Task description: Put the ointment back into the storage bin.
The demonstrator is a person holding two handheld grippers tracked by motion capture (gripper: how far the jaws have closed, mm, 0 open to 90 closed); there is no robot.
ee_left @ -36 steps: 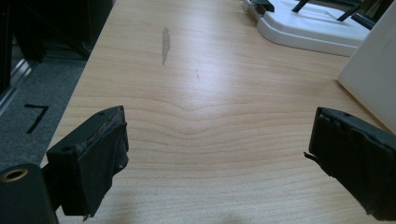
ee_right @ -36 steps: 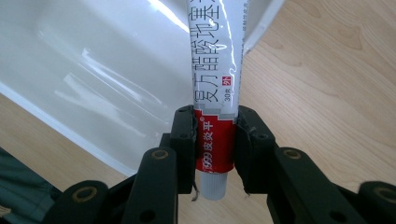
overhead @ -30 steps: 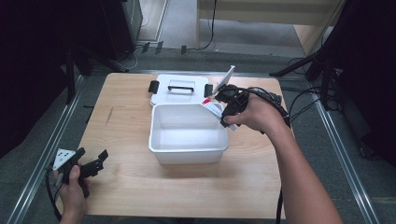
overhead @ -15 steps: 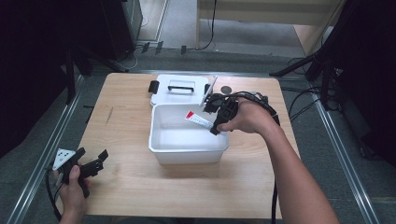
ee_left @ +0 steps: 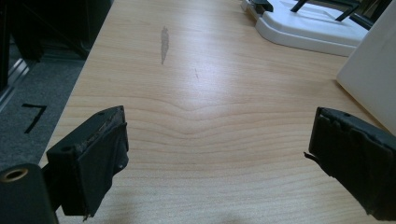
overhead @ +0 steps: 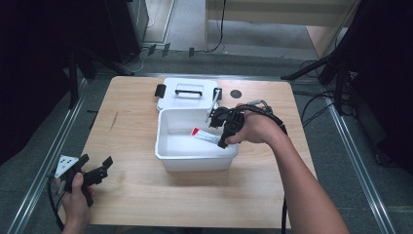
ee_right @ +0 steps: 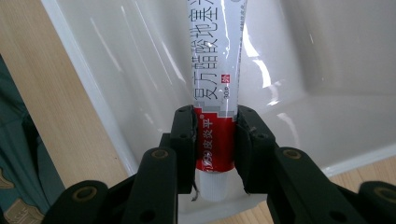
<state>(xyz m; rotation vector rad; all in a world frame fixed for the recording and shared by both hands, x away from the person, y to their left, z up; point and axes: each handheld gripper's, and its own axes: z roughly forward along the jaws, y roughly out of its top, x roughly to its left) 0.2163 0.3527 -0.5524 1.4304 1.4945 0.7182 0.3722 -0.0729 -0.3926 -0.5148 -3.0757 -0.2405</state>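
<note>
A white open box (overhead: 197,158) stands mid-table, and its wall (ee_right: 116,70) shows behind the right gripper's jaws. My right gripper (overhead: 221,140) reaches in over the box's right rim, shut on the red capped end of a white and red ointment tube (overhead: 204,136). In the right gripper view the jaws (ee_right: 215,122) pinch the tube (ee_right: 215,70), which points away over the box's floor. My left gripper (overhead: 95,163) rests at the table's front left corner, open, with bare wood between its jaws (ee_left: 217,140).
The box's white lid (overhead: 170,100) with a black handle lies flat just behind the box, also seen far off as the lid (ee_left: 313,28). A grey streak (overhead: 114,121) marks the wood at left. Metal rails run along both table sides.
The right gripper carried the tube from above the lid's right end leftward and down into the box. The left gripper stayed put.
</note>
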